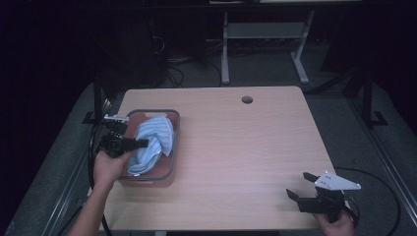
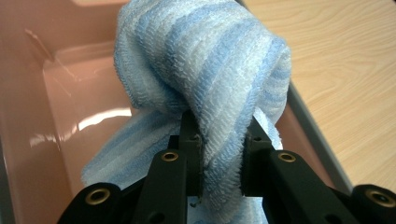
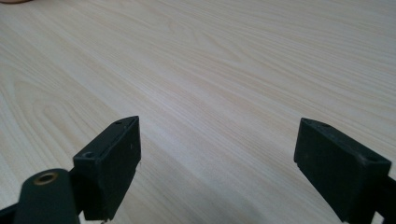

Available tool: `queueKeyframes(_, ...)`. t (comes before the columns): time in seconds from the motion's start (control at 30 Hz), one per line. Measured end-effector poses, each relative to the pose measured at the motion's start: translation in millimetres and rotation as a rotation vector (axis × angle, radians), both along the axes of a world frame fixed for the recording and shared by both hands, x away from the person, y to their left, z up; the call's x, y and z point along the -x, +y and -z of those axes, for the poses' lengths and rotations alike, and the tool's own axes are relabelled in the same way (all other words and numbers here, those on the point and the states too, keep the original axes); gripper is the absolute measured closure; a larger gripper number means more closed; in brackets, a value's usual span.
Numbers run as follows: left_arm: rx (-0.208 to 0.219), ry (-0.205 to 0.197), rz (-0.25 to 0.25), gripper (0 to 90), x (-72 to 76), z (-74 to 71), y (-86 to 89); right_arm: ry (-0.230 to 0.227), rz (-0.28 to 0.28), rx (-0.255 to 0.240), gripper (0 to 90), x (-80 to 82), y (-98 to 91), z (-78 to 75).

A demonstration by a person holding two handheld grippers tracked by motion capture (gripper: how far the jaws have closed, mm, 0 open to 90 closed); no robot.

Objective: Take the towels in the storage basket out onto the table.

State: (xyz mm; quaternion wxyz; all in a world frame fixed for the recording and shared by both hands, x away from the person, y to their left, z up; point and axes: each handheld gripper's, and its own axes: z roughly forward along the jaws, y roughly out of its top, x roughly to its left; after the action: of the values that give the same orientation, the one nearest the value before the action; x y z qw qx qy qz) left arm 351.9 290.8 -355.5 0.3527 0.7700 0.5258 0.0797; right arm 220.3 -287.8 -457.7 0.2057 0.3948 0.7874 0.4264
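Note:
A blue-and-white striped towel is bunched inside a pink tub with a grey rim at the table's left. My left gripper reaches into the tub from the left and is shut on a fold of the towel. In the left gripper view both black pads pinch the terry cloth, and the bulk of the towel rises above them. My right gripper rests near the table's front right corner. It stands open over bare wood, with nothing between its jaws.
The light wooden table has a round cable hole near its far edge. Desk legs and cables stand on the dark floor behind. A black cable trails from the left gripper off the table's left side.

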Motion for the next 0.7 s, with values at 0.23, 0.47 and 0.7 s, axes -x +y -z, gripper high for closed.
queueKeyframes(0.23, 0.003, -0.014, 0.020, 75.1, -0.1, -16.1, 0.1, 0.000, 0.000, 0.001, 14.3, -0.5, -0.7, -0.1)
queueKeyframes(0.47, 0.013, -0.044, 0.021, 75.2, 2.2, -31.9, 0.2, -0.003, 0.000, 0.002, 14.3, -0.7, -1.0, -0.4)
queueKeyframes(0.7, 0.005, -0.063, 0.031, 75.2, 2.1, -46.9, -2.4, -0.003, 0.005, -0.002, 14.3, -1.2, -2.3, -0.5)
